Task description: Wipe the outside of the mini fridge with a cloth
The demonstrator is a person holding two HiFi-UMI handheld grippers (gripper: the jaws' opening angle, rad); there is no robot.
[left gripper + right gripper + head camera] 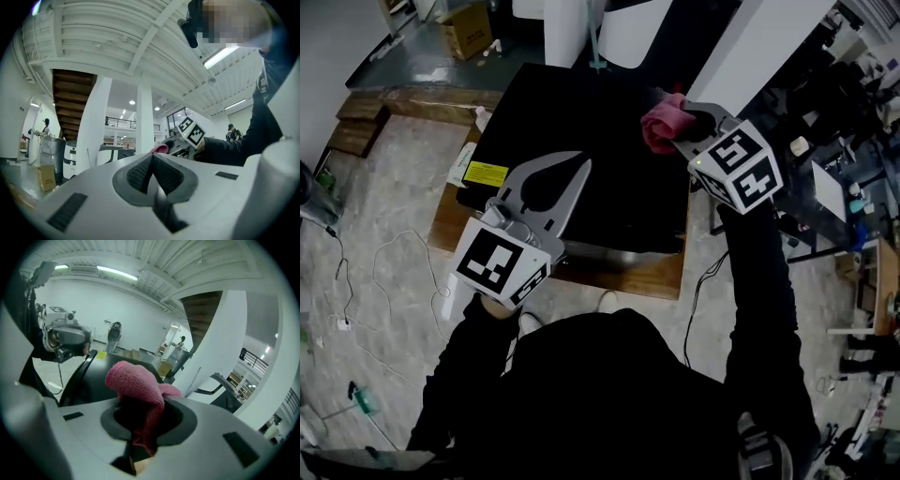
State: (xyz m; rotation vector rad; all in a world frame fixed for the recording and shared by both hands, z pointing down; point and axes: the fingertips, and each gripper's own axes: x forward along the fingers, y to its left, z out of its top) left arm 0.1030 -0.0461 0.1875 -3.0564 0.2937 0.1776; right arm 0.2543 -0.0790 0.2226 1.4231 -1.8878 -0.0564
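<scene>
The black mini fridge [581, 159] stands below me on a wooden pallet, its top face towards the head view. My right gripper [675, 131] is shut on a pink cloth [661, 124], held over the fridge's top near its right edge. In the right gripper view the pink cloth [136, 385] bulges out of the jaws, with the fridge top [93, 376] just beyond. My left gripper [577, 169] hovers over the fridge's front left part, jaws closed together with nothing between them. The left gripper view looks across to the right gripper's marker cube [191, 131] and the cloth [160, 149].
A yellow label [486, 173] sits on the fridge's left side. The wooden pallet [619, 272] rests on a pale floor with loose cables [375, 272]. A cardboard box [467, 28] lies far back. White pillars [144, 126] and cluttered shelving [853, 141] surround the spot.
</scene>
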